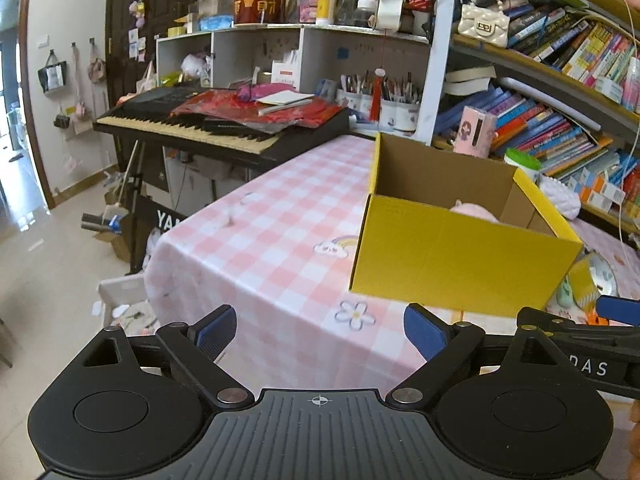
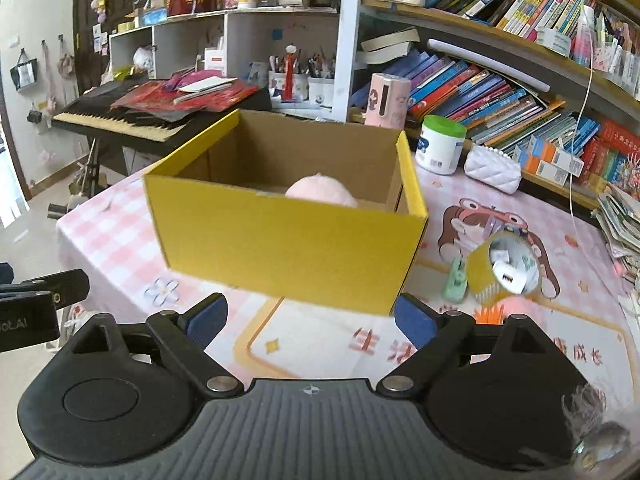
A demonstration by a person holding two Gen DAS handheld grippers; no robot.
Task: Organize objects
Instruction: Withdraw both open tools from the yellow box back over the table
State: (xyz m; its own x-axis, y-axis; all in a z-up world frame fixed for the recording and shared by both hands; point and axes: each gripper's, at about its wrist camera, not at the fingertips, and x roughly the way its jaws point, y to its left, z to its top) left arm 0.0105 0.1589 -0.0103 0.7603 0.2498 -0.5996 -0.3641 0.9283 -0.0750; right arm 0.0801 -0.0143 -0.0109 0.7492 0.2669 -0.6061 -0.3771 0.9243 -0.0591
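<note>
A: Reaching next for the tape roll [image 2: 505, 265] right of the box [image 2: 288, 236]? Come in low and straddle its rim.

B: Right gripper [image 2: 310, 322] is spread, empty, short of the box. Left gripper [image 1: 320, 330] too. A pink toy [image 2: 322, 190] lies inside the box.

Each gripper is built of matte black plastic, with a ribbed grey-black deck marked by a small white crosshair at the centre. The deck is flanked by two rounded housings, each bearing a shallow circular recess. Angled black link arms are pinned with silver rivets, and triangular cut-outs are seen in the outer links. The fingers [image 1: 422, 330] are faced with blue textured pads [image 2: 206, 322]. White lettering, only partly legible, is printed on the side of each.
</note>
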